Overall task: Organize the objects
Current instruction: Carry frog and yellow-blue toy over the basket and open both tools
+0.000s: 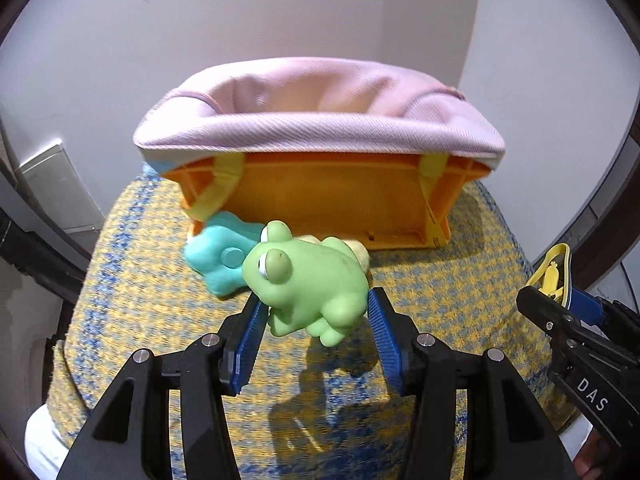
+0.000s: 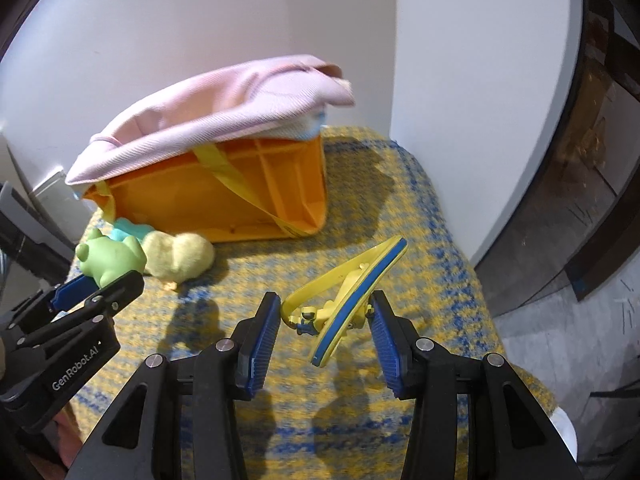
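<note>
My left gripper (image 1: 316, 312) is shut on a green rubber frog (image 1: 304, 280) and holds it above the cloth, in front of the orange basket (image 1: 320, 196) with a pink fabric liner (image 1: 316, 128). The frog also shows in the right wrist view (image 2: 110, 258), between the left gripper's fingers (image 2: 86, 284). My right gripper (image 2: 324, 314) is around a yellow and blue flip-flop (image 2: 352, 296), which stands on edge and tilted between its blue pads (image 2: 380, 328); the left pad stands clear of it. The flip-flop also shows in the left wrist view (image 1: 554, 276).
A teal toy (image 1: 218, 256) and a pale yellow plush (image 2: 178, 258) lie by the basket's front left corner. All rest on a yellow and blue woven cloth (image 2: 400, 220) over a small table set in a white wall corner. Floor lies to the right.
</note>
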A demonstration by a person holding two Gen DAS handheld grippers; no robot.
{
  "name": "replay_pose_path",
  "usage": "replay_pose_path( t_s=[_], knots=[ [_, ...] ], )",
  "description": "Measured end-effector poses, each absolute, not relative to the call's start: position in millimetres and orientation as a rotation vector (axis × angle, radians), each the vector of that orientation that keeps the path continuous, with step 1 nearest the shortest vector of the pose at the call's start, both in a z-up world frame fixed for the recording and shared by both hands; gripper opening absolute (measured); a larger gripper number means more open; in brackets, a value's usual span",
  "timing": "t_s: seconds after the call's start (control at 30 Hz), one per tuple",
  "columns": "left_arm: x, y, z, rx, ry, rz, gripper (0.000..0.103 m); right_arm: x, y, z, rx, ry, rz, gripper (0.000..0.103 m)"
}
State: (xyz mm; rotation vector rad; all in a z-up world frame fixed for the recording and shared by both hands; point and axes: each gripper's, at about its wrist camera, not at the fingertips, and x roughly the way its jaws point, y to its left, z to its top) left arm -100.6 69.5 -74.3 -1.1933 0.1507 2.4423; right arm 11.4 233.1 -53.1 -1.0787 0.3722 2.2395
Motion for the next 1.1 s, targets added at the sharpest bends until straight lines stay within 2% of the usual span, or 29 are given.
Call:
replay_pose_path(
  t_s=[0.5,1.1],
  knots=[
    [-127.3,38.9,-12.9,-1.111,0.094,2.481,0.051,-21.8,205.3,13.0,-0.987,0.279,2.348,0.046],
    [-173.2,46.7,43.1,-1.029,0.072,2.501,0.051,-67.5,220.7,68.3,-0.897,0.209,2.421,0.046]
  ],
)
